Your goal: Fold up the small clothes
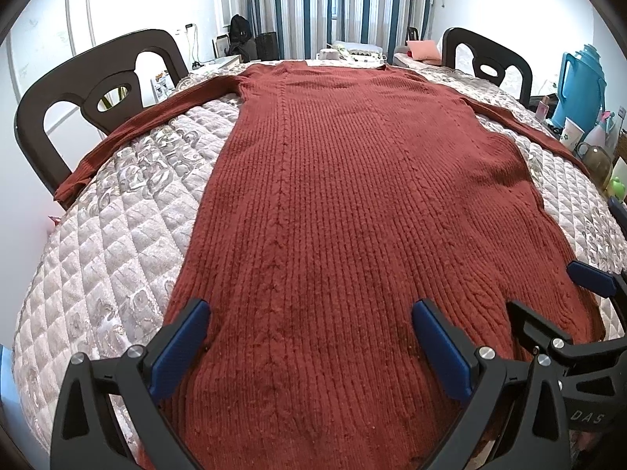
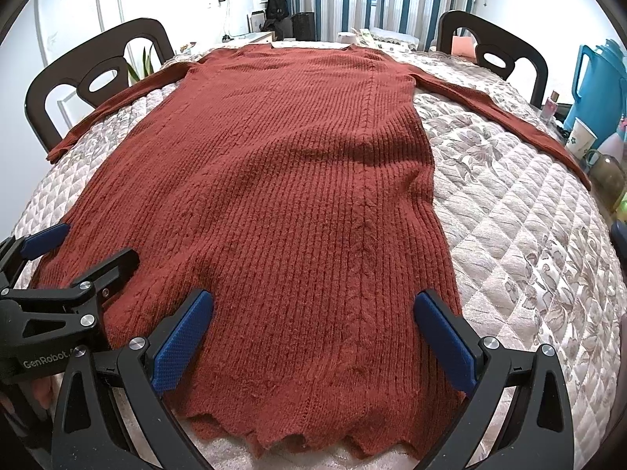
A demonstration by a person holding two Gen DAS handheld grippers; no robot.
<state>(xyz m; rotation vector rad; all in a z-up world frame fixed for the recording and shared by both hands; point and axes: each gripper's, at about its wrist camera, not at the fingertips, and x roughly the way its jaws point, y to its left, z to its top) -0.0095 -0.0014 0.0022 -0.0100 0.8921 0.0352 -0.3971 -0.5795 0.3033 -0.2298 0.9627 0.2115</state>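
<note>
While the sweater [image 1: 333,203] is lying lengthwise straight ahead, both gaping, empty hand-held grippers, left [image 1: 311,346] and right [image 2: 313,337], are hovering side by side over its hem.

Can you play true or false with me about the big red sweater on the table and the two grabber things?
1. The red sweater lies spread flat on the quilted cover. True.
2. The right gripper is squeezing the hem. False: its jaws are wide open, above the sweater.
3. Both sleeves are folded over the middle. False: the left sleeve and right sleeve stretch out sideways.
4. The left gripper is open. True.
5. A blue jug stands at the right. True.
</note>
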